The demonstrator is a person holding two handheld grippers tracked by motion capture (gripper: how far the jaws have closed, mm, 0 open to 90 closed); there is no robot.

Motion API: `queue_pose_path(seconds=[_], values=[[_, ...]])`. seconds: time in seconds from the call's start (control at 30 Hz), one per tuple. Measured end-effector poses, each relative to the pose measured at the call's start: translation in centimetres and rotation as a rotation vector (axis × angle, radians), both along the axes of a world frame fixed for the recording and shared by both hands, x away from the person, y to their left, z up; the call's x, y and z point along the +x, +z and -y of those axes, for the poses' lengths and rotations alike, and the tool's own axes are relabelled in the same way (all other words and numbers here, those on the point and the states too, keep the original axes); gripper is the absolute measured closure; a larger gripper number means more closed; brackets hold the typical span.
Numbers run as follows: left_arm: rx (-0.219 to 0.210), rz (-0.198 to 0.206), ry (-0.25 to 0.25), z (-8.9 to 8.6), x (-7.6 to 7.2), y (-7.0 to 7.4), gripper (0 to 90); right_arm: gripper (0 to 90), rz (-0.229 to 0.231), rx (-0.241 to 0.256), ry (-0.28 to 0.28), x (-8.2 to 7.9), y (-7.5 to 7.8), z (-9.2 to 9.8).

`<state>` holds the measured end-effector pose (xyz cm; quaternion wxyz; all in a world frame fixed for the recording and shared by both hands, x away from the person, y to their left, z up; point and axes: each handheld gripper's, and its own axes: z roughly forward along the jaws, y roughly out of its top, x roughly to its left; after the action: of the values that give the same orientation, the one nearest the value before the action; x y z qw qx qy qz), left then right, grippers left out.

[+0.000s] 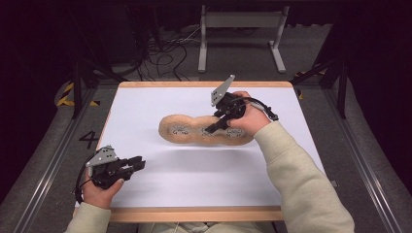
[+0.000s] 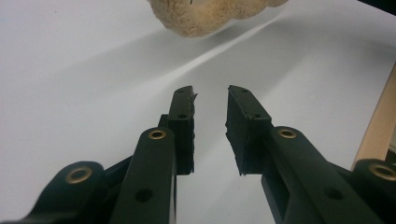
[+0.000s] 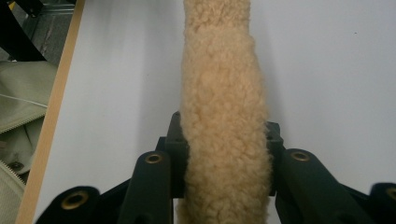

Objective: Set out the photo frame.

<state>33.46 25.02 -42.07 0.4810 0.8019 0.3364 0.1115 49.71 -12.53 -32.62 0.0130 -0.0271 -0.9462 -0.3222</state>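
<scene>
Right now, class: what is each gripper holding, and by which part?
The right gripper clamps the fleecy tan cushion across its narrow width, near its right end. The left gripper holds nothing.

White table top with a pale wooden rim, seen again as a strip at the left of the right gripper view and at the right edge of the left gripper view. Grey floor around the table. Beyond the far edge: white metal frame on two feet, and a tangle of black cables on the floor. Yellow-black hazard tape at left, with a painted number 4 just beside the table's left edge.
</scene>
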Motion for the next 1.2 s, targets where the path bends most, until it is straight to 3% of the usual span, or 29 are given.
queue_pose_path(seconds=[0.17, 0.37, 0.8, 1.2], values=[[0.002, 0.001, -0.007, 0.1, 0.1, 0.0, 72.2, 66.9, -0.026, 0.016, 0.028, 0.6, -1.3, -0.1], [-0.002, -0.01, -0.011, 0.3, 0.2, 0.0, 72.1, 66.9, -0.036, -0.009, 0.03, 1.0, -2.3, -0.2], [0.009, 0.0, -0.023, 0.5, 0.4, -0.1, 72.0, 66.6, -0.082, -0.047, 0.028, 1.2, -3.4, -0.3], [0.01, -0.006, -0.025, 0.8, 0.5, -0.3, 71.5, 65.7, -0.102, -0.016, -0.011, 1.4, -3.8, 0.0]])
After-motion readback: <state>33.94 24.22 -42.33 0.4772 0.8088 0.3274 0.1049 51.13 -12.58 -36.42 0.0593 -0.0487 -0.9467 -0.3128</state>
